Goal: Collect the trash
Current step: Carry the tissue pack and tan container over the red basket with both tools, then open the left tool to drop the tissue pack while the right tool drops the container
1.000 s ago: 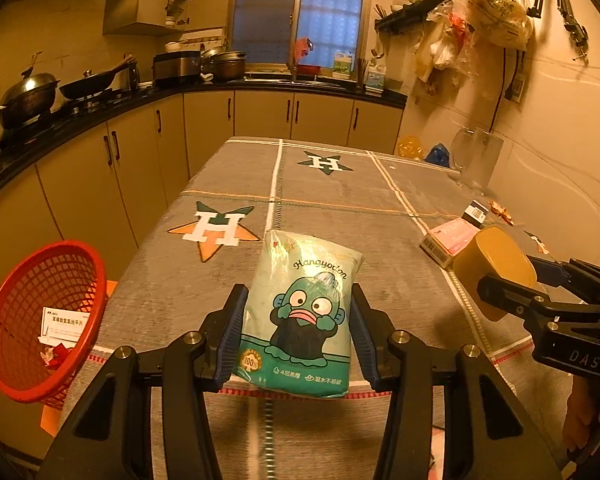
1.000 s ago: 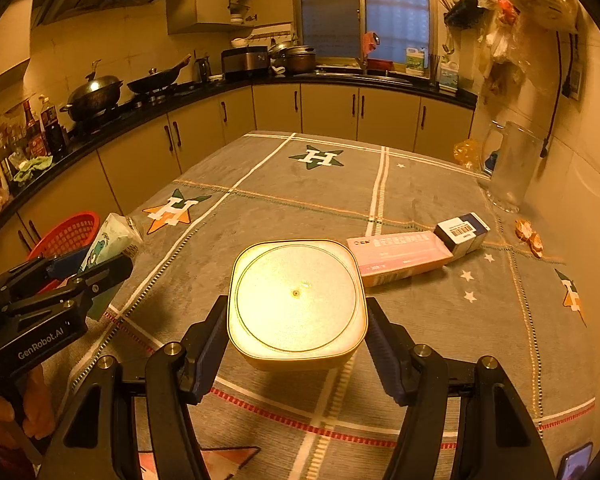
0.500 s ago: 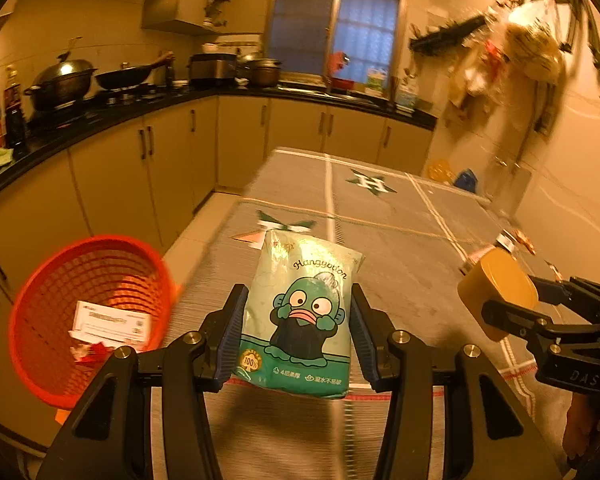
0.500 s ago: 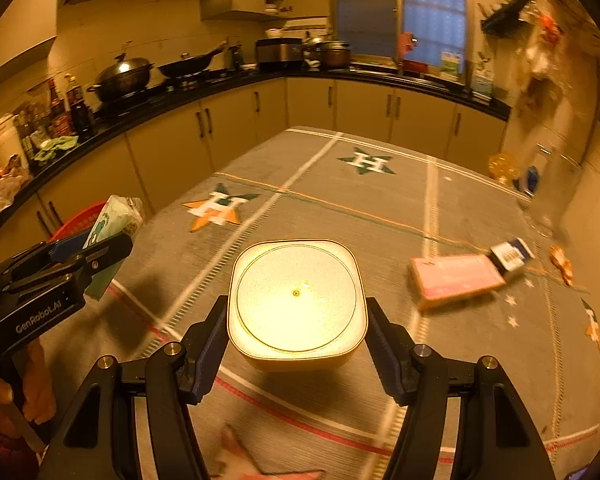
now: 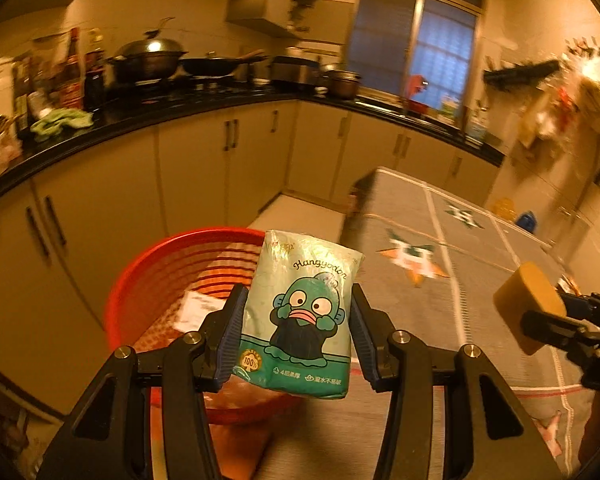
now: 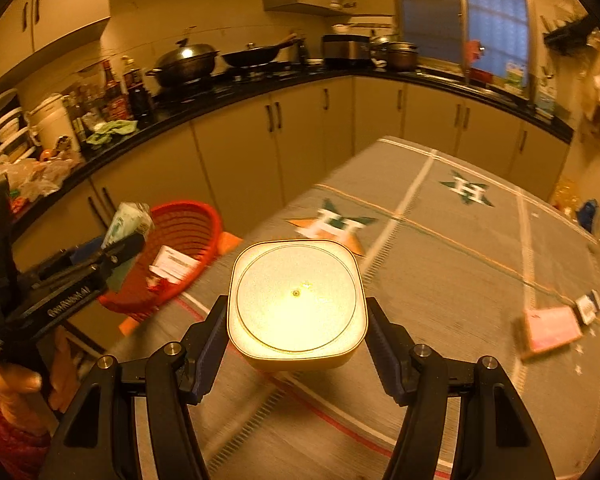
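My left gripper (image 5: 296,340) is shut on a green tissue pack (image 5: 300,312) printed with a cartoon fish face, held in the air over the near right rim of a red mesh basket (image 5: 148,280). A white carton (image 5: 196,306) lies inside that basket. My right gripper (image 6: 296,340) is shut on a square yellowish container (image 6: 296,304), bottom side facing me, above the table's left edge. In the right wrist view the basket (image 6: 192,224) sits low on the left, beside the table, with the left gripper (image 6: 116,248) and its pack (image 6: 126,220) over it.
A grey tablecloth with star emblems (image 6: 440,248) covers the table. A pink box (image 6: 548,330) and a small dark box (image 6: 588,306) lie at its right edge. Cabinets (image 5: 204,176) and a cluttered black counter (image 6: 204,100) run behind. A hand (image 6: 16,384) holds the left gripper.
Both grippers swung left, off the table middle toward the basket. The tissue pack now hangs over the basket's rim; the container has moved to the table's left edge. Grips unchanged.
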### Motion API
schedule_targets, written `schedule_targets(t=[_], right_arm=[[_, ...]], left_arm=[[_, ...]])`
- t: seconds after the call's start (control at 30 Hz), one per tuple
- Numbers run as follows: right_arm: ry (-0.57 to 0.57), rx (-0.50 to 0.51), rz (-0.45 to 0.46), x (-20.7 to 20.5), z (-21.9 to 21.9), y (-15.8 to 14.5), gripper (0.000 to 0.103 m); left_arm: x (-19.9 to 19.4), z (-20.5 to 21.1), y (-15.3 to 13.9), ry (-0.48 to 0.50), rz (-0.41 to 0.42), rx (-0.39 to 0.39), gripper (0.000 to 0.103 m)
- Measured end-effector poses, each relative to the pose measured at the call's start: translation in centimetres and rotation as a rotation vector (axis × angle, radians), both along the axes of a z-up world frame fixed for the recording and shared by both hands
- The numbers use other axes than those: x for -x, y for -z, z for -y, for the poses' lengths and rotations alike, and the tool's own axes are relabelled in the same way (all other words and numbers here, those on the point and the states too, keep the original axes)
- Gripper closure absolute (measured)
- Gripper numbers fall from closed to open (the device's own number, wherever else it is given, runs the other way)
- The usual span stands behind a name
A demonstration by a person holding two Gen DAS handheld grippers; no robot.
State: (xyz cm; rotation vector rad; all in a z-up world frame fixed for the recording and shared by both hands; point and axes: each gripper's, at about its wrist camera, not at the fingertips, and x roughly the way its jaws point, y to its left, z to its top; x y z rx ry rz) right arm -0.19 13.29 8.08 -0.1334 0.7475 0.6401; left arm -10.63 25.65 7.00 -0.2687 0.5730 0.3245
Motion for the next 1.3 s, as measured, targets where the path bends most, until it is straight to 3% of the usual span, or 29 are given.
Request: schedule_targets(t=[0.43,0.97,1.3], right_arm=[[-0.139,-0.066,-0.111,-2.9,-8.3,0.5,0.034],[-0.190,-0.106,-0.228,-6.0,-13.8,2.2,0.034],[-0.204,-0.125,-0.272,-7.4,-16.9,2.7,0.031]], left_arm=[[0.3,-4.4,1.5,-0.087,-0.046,0.005,0.056],[-1.3,-6.2,2.9,-0.094,-0.092,-0.009,0.055],[-1.7,-6.7,3.3,-0.092,-0.102,0.003,0.046]])
